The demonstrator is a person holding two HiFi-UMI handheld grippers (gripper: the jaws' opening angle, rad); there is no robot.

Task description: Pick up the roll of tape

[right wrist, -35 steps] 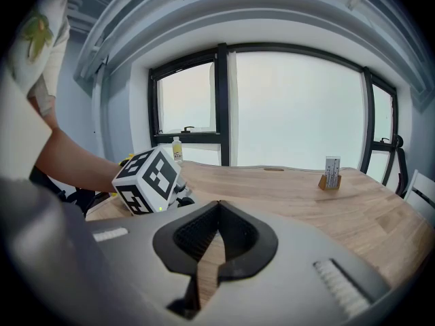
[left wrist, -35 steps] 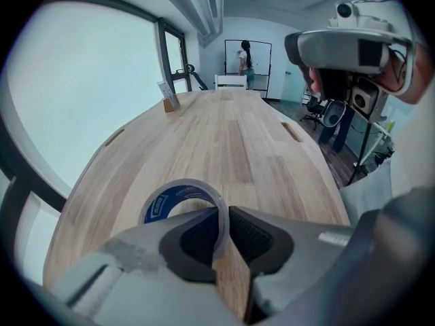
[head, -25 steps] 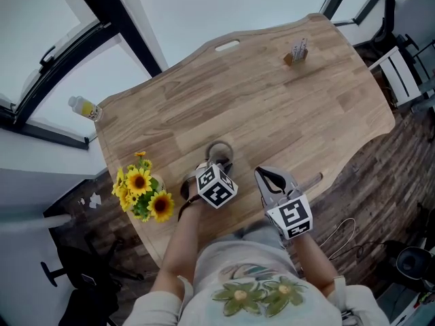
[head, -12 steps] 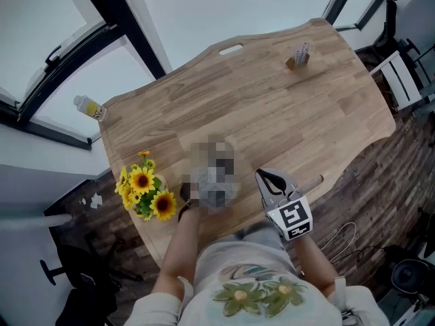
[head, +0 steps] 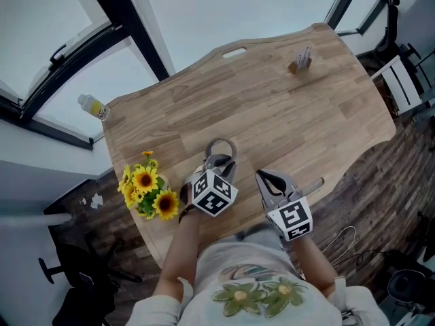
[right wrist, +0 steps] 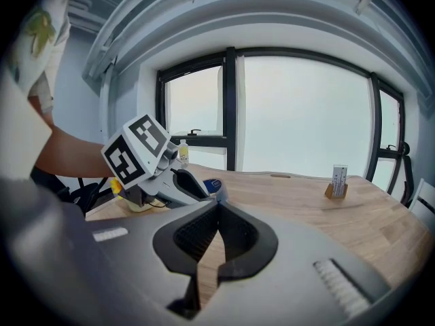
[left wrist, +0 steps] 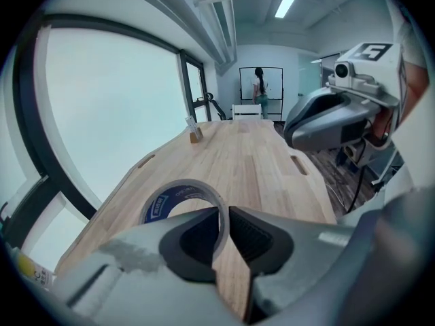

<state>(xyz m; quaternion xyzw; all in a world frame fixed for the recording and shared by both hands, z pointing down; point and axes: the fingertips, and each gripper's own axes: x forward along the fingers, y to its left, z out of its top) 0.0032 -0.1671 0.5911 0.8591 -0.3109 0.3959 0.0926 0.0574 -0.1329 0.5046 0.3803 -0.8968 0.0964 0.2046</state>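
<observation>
My left tool [head: 219,161] is clenched on the tape [head: 220,147]; in the left gripper view its ribbed black pads [left wrist: 255,236] pinch the roll's thin wall, one inside the ring and one outside. The tape is a smooth grey hoop with a blue liner; white print runs round the liner, too small for me to read. It is over the near part of the bench [head: 285,114], between the sunflowers [head: 146,192] and the right tool [head: 266,175]; I cannot tell whether its far rim touches the wood.

The right tool is closed tip to tip with nothing between its jaws; it sits just beside the left one over the near edge.

The bench is pale wood glued up in narrow strips, matt, with a wavy outline; one slot [head: 234,51] is cut near the far edge. Beyond the tape the wood lies bare all the way to a small wooden stand [head: 300,58] holding upright cards at the far right corner; that is my open room. The sunflowers, yellow petals round dark centres, crowd the near left edge close to my left wrist.

A small bottle [head: 94,107] lies off the bench by the window frame; its yellow label is unreadable. The cube [head: 213,193] on the left tool carries black-and-white square markers, no words.
</observation>
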